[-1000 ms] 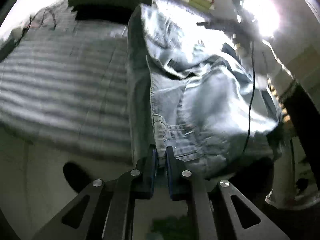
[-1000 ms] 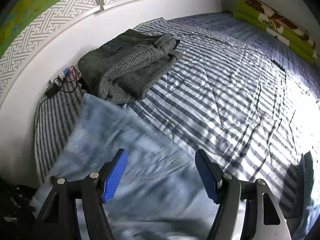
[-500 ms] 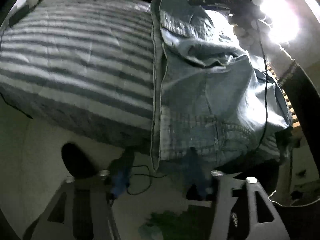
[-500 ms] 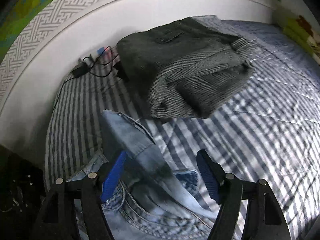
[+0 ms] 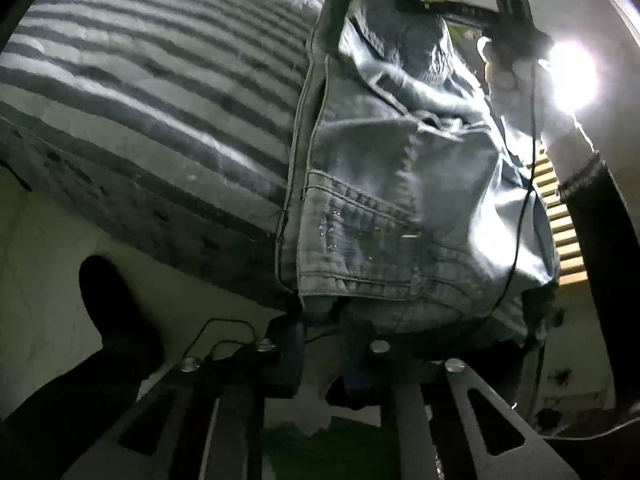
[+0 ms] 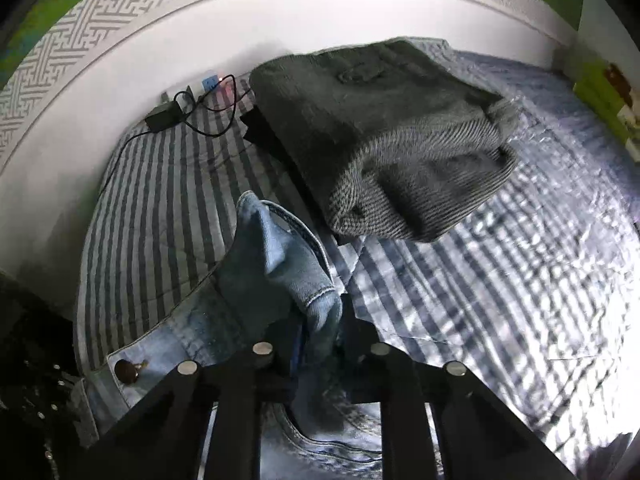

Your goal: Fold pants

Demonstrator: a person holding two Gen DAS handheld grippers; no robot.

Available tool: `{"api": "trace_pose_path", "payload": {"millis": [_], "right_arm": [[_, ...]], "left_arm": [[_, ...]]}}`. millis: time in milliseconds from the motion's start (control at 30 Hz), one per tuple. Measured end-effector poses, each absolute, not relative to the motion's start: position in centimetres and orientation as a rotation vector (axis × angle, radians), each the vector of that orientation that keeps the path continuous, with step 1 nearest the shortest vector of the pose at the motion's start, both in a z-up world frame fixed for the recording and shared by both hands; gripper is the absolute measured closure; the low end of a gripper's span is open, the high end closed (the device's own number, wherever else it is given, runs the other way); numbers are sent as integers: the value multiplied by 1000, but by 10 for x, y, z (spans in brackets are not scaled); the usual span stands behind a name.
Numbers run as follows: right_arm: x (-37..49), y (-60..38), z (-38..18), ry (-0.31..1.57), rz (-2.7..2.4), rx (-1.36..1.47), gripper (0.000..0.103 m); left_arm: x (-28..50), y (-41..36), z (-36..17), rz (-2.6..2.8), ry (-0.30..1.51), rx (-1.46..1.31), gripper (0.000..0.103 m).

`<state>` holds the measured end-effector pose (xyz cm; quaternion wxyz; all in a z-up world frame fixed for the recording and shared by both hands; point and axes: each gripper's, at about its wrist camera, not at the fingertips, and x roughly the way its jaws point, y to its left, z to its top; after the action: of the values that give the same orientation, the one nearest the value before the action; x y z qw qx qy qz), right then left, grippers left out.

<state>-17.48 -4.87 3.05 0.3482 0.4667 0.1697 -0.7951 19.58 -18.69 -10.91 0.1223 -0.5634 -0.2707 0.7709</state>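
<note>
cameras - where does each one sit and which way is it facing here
Left wrist: rides the left gripper, looking across the jeans hanging off the striped bed; a dark shoe and the person's other hand show.
Right wrist: rides the right gripper, looking down over the bed at folded grey trousers by the wall; its jaws are closing on denim.
Shared: jeans, bed.

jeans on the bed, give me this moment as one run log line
step: grasp jeans | left gripper: closing on waistband | right gripper: closing on denim fold | bed: folded grey pants behind
</note>
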Motion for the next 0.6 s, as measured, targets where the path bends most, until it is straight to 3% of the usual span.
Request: {"api": "trace_pose_path", "payload": {"millis": [400, 600], "right_arm": [[-172, -74, 151, 434, -2334, 986, 96], [-194, -147, 161, 510, -2294, 894, 98]], "left_arm": [[203, -242, -14, 2515, -755, -1356, 93], [208, -302, -8, 2669, -717, -1383, 93]]}}
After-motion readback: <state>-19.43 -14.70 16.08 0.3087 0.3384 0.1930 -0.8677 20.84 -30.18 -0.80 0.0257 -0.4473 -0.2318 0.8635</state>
